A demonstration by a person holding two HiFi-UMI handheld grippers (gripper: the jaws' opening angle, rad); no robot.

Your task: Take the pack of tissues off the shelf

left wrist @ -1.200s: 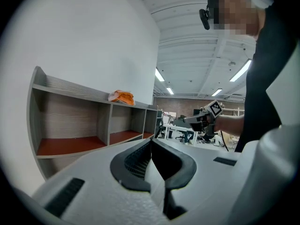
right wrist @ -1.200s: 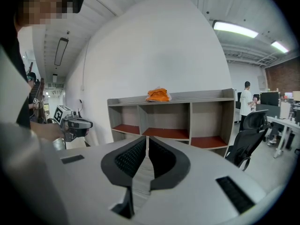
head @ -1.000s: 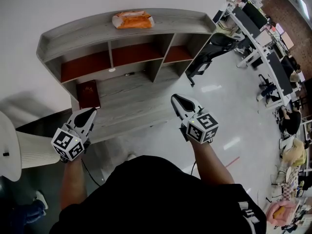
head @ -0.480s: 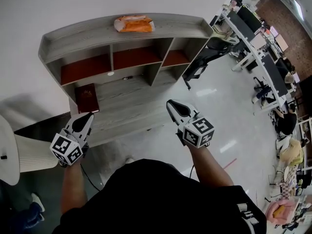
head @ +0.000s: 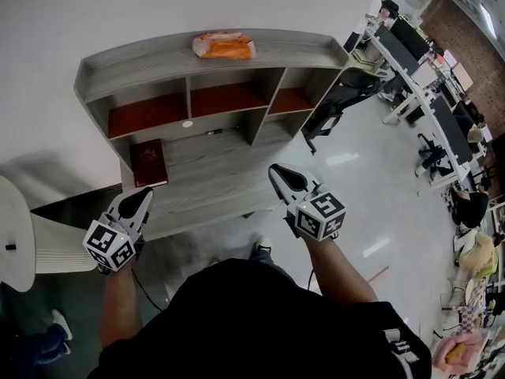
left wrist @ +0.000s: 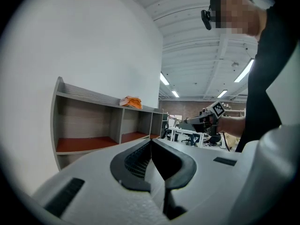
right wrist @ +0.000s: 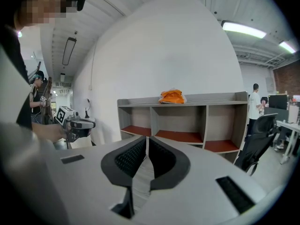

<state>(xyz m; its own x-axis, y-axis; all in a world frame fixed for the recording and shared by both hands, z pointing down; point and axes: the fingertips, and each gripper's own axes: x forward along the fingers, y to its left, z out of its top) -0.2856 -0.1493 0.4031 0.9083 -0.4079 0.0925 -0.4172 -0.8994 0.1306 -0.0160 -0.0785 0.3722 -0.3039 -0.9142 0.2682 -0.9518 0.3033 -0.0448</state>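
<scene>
— Left side?
— My left gripper (head: 142, 197): jaws together, nothing in them, low before the shelf (head: 134, 58).
— Tissues?
— Orange pack of tissues (head: 225, 46) on the shelf's top board, well apart from both grippers. Right gripper (head: 278, 173): jaws pressed together, empty.

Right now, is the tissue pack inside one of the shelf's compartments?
No, the tissue pack lies on top of the shelf, not inside it.

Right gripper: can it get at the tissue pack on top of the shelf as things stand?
Probably, but not from here. The right gripper is shut and short of the shelf; the tissue pack lies alone on top, nothing blocking it.
</scene>
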